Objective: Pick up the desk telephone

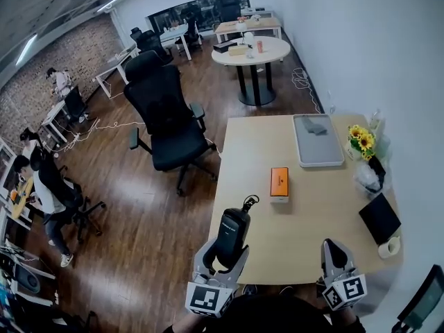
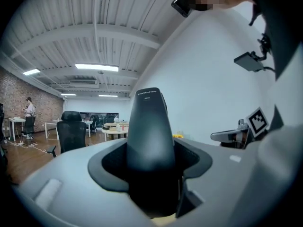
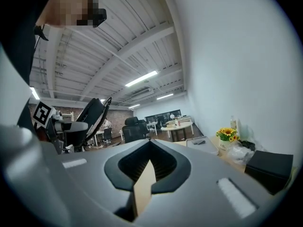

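Observation:
A black desk telephone handset stands upright between the jaws of my left gripper, which is shut on it over the near left part of the beige table. Its curled cord shows at the top end. In the left gripper view the handset fills the gap of the left gripper and rises above it. My right gripper hovers at the table's near right edge, jaws together with nothing between them. In the right gripper view only a thin sliver of table shows inside the right gripper.
An orange box lies mid-table. A grey tray sits at the far side, with sunflowers and a clear bag to its right. A black pad and a white cup are near right. A black office chair stands left.

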The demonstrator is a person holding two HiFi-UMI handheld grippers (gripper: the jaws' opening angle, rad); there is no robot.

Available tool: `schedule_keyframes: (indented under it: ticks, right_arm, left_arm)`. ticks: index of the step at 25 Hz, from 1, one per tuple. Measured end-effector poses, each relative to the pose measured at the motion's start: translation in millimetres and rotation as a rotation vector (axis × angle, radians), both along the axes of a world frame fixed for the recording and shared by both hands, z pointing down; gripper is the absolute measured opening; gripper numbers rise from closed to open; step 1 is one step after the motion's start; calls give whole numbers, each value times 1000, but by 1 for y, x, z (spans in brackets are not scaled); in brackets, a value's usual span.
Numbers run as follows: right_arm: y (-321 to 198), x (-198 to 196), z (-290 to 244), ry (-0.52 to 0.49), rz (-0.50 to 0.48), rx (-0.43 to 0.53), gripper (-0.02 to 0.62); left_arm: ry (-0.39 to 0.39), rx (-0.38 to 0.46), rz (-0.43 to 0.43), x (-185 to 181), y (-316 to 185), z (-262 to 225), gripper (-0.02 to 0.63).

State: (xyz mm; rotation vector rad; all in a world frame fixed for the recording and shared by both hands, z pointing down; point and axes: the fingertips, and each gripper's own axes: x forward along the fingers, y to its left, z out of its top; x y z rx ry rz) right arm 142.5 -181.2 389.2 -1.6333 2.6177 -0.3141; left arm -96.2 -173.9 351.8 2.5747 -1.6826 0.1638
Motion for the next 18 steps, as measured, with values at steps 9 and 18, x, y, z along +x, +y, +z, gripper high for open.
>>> schedule_keyframes:
  ticks: [9,18]
  right_arm:
    - [-2,13,-4,9,49,16,0]
    - [-2,12,1,19,53,-19,0]
  left_arm:
    - [-57,5,62,19,-16,7,261]
    - [-51,-5,63,19,-23,13,261]
